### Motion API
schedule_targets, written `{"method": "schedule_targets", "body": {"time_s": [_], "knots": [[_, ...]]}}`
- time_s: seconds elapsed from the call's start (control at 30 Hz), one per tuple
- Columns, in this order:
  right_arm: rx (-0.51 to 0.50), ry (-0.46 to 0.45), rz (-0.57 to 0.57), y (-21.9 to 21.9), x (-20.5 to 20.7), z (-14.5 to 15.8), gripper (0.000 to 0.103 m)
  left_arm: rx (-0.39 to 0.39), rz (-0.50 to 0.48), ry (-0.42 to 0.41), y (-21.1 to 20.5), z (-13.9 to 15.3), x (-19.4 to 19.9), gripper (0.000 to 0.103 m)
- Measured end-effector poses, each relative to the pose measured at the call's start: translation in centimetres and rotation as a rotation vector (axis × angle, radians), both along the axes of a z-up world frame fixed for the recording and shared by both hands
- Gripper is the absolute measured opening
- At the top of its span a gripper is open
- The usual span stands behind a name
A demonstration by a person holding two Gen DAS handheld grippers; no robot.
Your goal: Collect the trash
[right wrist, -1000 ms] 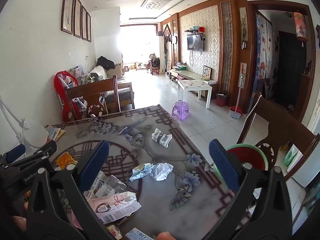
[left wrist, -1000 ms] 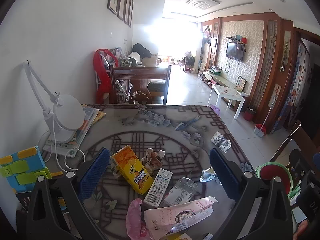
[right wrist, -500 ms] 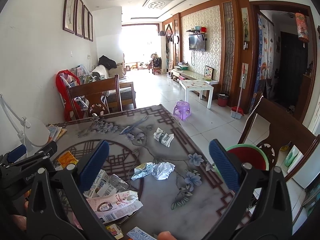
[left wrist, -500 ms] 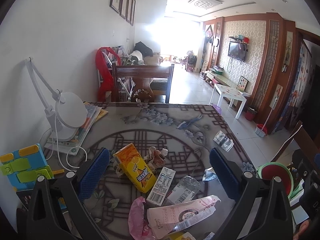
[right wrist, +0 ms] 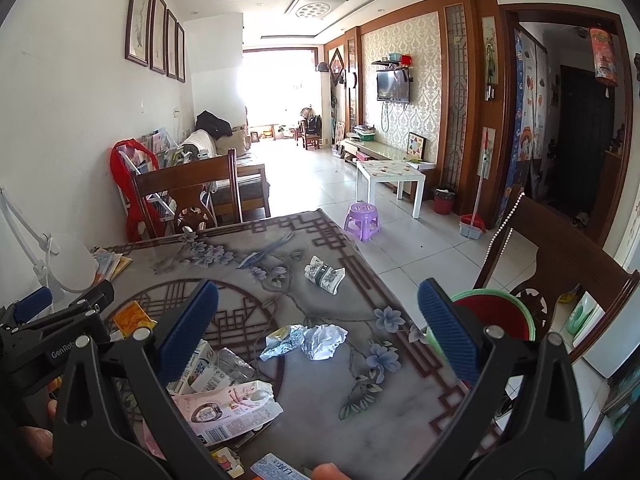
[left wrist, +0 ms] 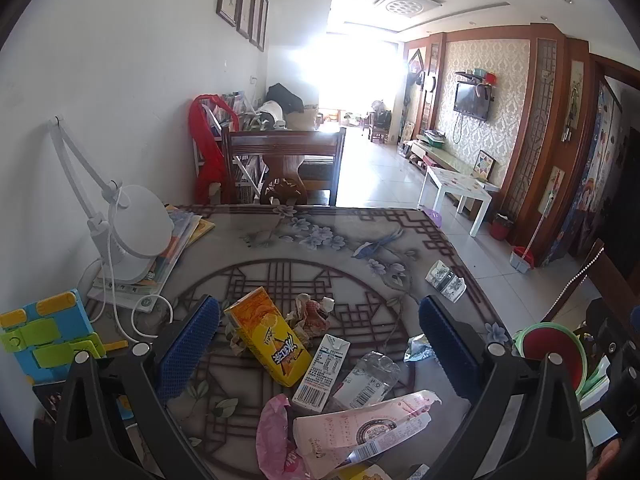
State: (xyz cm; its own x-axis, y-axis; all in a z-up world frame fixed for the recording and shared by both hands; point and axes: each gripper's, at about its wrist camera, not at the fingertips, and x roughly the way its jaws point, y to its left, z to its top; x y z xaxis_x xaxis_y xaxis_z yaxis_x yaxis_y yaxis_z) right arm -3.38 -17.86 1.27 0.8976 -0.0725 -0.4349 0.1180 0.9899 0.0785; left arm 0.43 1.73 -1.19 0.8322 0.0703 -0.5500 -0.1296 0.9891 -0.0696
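Observation:
Trash lies scattered on the patterned table: a yellow juice carton, a white milk carton, a crushed clear bottle, a pink-and-white wrapper and a crumpled paper. My left gripper hovers open above them, holding nothing. In the right wrist view, crumpled foil and paper and a folded packet lie farther right. My right gripper is open and empty above the table. A green-rimmed red bin stands beside the table's right edge.
A white desk lamp stands on books at the table's left by the wall, with a blue-and-yellow stand in front. Wooden chairs sit at the far end and the right side. Tiled floor lies beyond.
Both views have tilted slightly, so the trash sits a little lower and farther in frame. Both grippers remain open; nothing on the table has moved.

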Motion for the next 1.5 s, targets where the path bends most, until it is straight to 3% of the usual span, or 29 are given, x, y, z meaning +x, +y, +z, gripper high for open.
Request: {"method": "schedule_targets", "body": {"time_s": [0.5, 0.67, 0.83, 1.0, 1.13, 1.2, 1.3, 1.43, 1.5], "knots": [[-0.022, 0.020, 0.011, -0.1, 0.2, -0.5, 0.098, 0.005, -0.001, 0.011, -0.3, -0.4, 0.1, 0.095], [-0.021, 0.056, 0.049, -0.5, 0.7, -1.1, 0.099, 0.059, -0.006, 0.006, 0.5, -0.8, 0.7, 0.095], [0.028, 0.287, 0.193, -0.9, 2.2, -5.9, 0.099, 0.124, -0.045, 0.018, 2.4, -1.9, 0.8, 0.095], [-0.001, 0.601, 0.394, 0.3, 0.9, -13.3, 0.098, 0.075, -0.190, 0.135, 3.3, -4.7, 0.9, 0.095], [-0.016, 0.810, 0.519, 0.9, -1.2, -17.3, 0.072, 0.087, -0.388, 0.239, 1.8, -7.6, 1.0, 0.083], [-0.030, 0.887, 0.556, 1.1, -1.9, -18.8, 0.068, 0.101, -0.486, 0.287, 0.6, -8.9, 1.1, 0.076], [-0.053, 0.956, 0.583, 1.2, -2.1, -20.3, 0.058, 0.118, -0.618, 0.347, -1.7, -10.7, 1.4, 0.073], [0.007, 1.052, 0.593, 0.9, -2.2, -22.1, 0.057, 0.181, -0.700, 0.412, -4.4, -13.0, 2.3, 0.071], [0.024, 1.058, 0.586, 0.7, -2.4, -22.0, 0.057, 0.191, -0.728, 0.439, -5.2, -13.6, 2.9, 0.071]]}}
